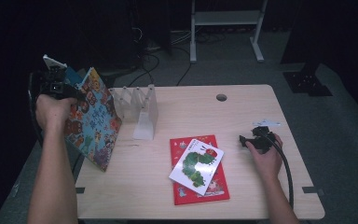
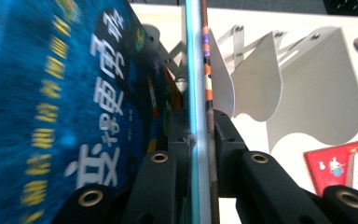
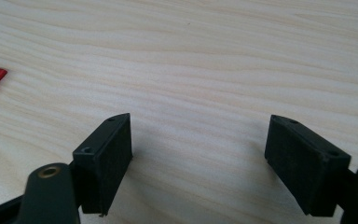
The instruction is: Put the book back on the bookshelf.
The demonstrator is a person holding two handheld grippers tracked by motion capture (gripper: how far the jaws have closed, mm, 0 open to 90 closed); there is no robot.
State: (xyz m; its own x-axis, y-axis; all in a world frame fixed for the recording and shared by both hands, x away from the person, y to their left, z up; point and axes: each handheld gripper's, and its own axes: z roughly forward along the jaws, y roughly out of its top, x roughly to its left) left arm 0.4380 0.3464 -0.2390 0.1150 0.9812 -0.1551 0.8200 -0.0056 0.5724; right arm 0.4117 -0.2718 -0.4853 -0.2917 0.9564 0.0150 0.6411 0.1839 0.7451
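Blue picture book (image 1: 93, 119) is pinched tight in the left gripper (image 2: 200, 140), probably heading for a slot in the clear rack (image 1: 137, 105). The right gripper (image 3: 198, 158) rests wide open, holding nothing.

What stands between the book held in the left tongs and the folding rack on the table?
Nothing visible. The left tongs are shut on the colourful book, held tilted just left of the white rack, with bare table between them. The other two books lie nearer the person, off that path.
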